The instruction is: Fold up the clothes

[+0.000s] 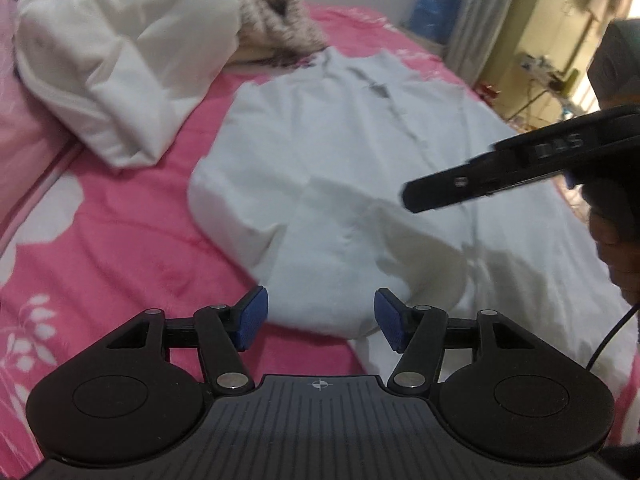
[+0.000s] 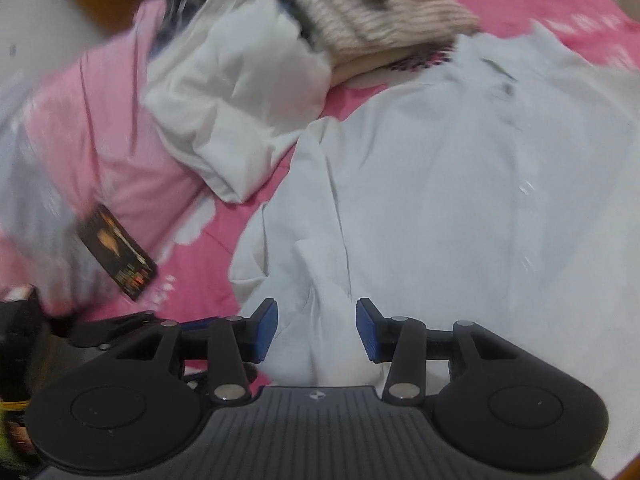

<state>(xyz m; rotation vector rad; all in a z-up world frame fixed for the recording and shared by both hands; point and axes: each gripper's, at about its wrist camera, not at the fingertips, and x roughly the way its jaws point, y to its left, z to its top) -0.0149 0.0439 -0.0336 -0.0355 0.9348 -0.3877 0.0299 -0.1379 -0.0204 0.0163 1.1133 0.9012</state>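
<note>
**Clerk:** Item one?

**Operator:** I log a pale shirt (image 1: 360, 152), spread flat and collar-away on the pink bedspread (image 1: 120, 240). One sleeve lies folded in over the body, near my left gripper.

**Clerk:** Left gripper?

**Operator:** My left gripper (image 1: 320, 318) hangs above the shirt's near hem. Jaws wide apart, nothing between the blue pads (image 1: 252, 318).

**Clerk:** Right gripper?

**Operator:** My right gripper (image 2: 316, 330) is over the shirt's lower left part, jaws parted about as wide, holding nothing. In the left view I see it side-on (image 1: 500, 168) above the shirt, where I can't judge whether it touches the cloth.

**Clerk:** Other stock?

**Operator:** A white padded bundle (image 1: 120, 60) beside the shirt's shoulder; a beige knitted garment (image 2: 380, 8) past the collar; a dark printed card (image 2: 118, 252) on the pink pillow (image 2: 100, 140) at left. Both views are blurred.
</note>
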